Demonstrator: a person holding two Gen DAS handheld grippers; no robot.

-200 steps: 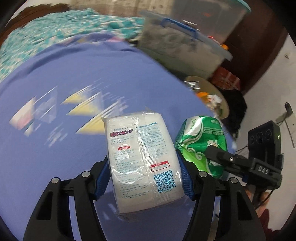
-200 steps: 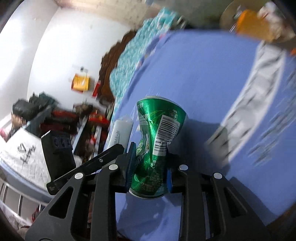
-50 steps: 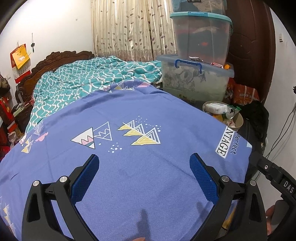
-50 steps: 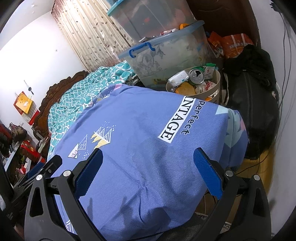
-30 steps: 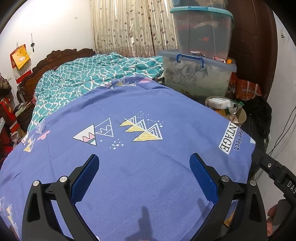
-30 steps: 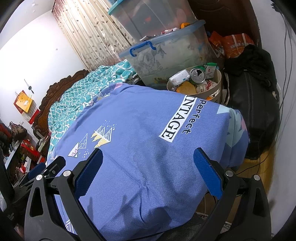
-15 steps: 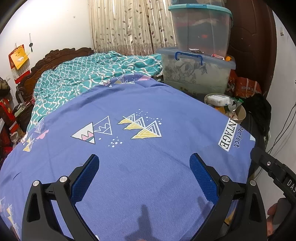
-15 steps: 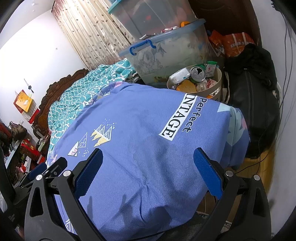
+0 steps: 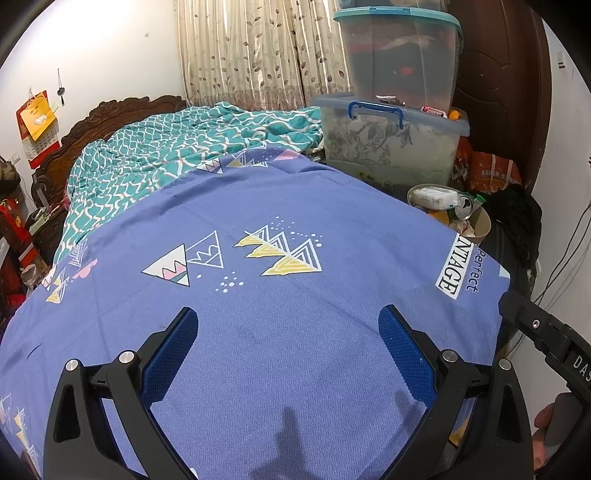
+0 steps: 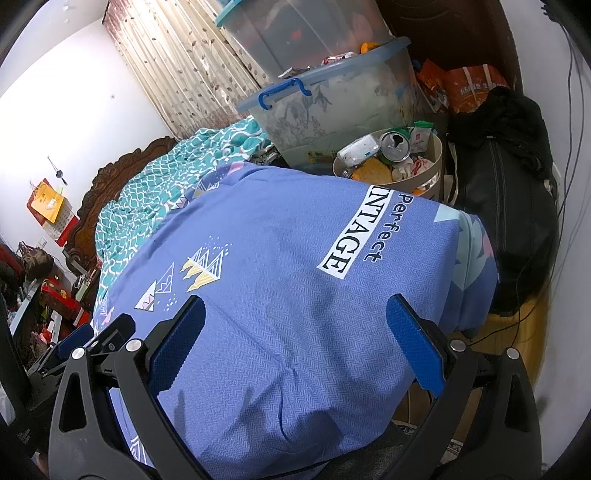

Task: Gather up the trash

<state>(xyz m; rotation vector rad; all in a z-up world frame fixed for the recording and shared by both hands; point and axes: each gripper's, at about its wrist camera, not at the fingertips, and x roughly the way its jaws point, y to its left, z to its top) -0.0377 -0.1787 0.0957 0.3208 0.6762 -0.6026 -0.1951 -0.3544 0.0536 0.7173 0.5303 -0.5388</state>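
Over blue bedsheet (image 9: 295,206) both tongs, left (image 9: 288,328) and right (image 10: 295,317), gape wide; bin (image 10: 437,155) seemingly full.

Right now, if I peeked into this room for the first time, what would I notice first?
Probably the big purple bedsheet with triangle mountains, filling the middle. Beyond its far right corner sits a round trash bin stuffed with a green can and wrappers. Both grippers, left and right, hover open and empty over the sheet.

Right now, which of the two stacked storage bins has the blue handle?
The lower storage bin, with a blue-rimmed lid and a blue handle, beside the trash basket. The upper bin has a teal lid and no visible handle.
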